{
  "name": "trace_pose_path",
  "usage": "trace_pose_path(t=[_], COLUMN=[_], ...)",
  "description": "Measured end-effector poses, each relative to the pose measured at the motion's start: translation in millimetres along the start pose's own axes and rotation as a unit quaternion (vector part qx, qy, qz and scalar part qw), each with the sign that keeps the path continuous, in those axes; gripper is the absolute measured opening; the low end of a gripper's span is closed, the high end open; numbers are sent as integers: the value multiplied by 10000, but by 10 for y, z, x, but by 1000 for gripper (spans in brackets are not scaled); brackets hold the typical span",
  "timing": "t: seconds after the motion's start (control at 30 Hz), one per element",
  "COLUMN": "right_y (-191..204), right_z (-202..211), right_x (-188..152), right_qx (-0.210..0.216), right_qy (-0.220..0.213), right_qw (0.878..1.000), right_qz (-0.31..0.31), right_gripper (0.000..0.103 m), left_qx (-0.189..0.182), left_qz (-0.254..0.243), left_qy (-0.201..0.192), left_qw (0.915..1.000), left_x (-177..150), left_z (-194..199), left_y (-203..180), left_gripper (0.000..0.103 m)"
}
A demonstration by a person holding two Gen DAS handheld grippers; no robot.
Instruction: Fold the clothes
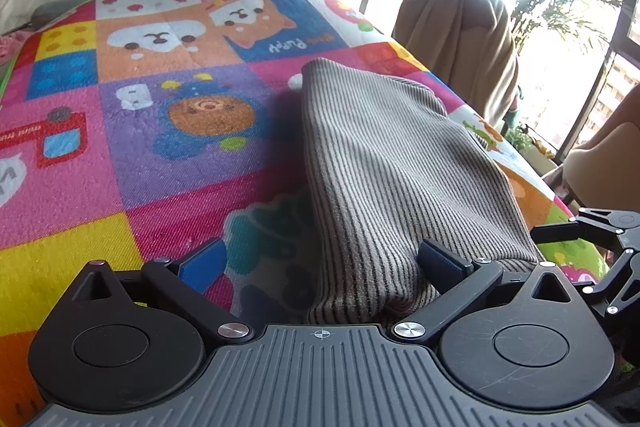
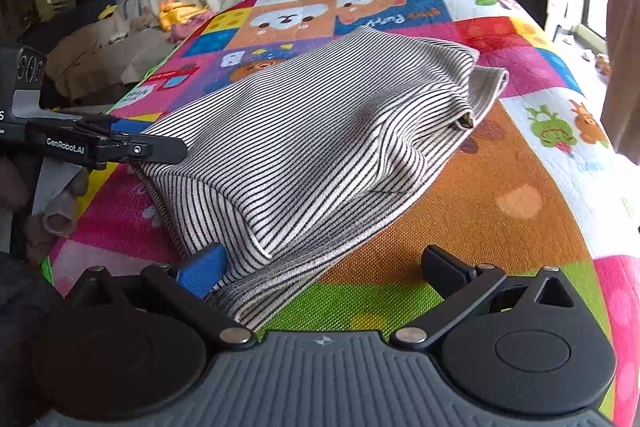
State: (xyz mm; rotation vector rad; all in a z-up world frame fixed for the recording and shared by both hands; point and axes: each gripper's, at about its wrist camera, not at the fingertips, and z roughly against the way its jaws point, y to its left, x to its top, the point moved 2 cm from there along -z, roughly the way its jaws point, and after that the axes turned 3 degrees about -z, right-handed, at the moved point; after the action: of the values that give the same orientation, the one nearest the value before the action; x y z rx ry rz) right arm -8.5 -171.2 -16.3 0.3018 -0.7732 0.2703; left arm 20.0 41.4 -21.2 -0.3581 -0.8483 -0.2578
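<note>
— Shirt (image 1: 392,163) lies folded on the mat (image 1: 120,163), spanning both your claws; left claw (image 1: 320,267) and right claw (image 2: 324,265) gape, released.
— Next step?
— Pinch the near edge, fold away from you.

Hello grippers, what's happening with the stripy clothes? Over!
Both grippers open: left gripper, right gripper. Black-and-white striped knit garment folded on colourful cartoon patchwork mat. Nothing in the way.
</note>
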Motion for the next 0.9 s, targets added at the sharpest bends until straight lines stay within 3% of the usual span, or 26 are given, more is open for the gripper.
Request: trace_pose_path(t=[0.17,0.37,0.43,0.5,0.67,0.77,0.9], right_y=[117,76,53,32,357,727,989], right_z=[47,61,88,176,506,291,-98], right_x=[-38,-57,-34,16,126,116,-8], right_qx=[-544,-475,-310,-171,-279,-379,-789], right_qy=[11,41,227,545,-229,-385,-95], right_qw=[9977,9977,9987,9983,9935,9810,9493], right_qz=[-398,-489,-344,-83,1082,1863,3041], right_gripper=[103,103,103,103,103,103,103], left_qx=[36,-5,0,83,55,-77,-179], left_qz=[-67,-27,-6,15,8,-4,-691], left_qy=[31,11,12,14,164,239,188], left_qw=[10000,10000,10000,10000,9998,9997,9973], left_x=[3,13,12,2,28,138,206], left_z=[-11,3,19,48,163,273,514], left_y=[-28,-17,-7,-10,24,85,-11], left_gripper=[103,103,103,103,103,103,103])
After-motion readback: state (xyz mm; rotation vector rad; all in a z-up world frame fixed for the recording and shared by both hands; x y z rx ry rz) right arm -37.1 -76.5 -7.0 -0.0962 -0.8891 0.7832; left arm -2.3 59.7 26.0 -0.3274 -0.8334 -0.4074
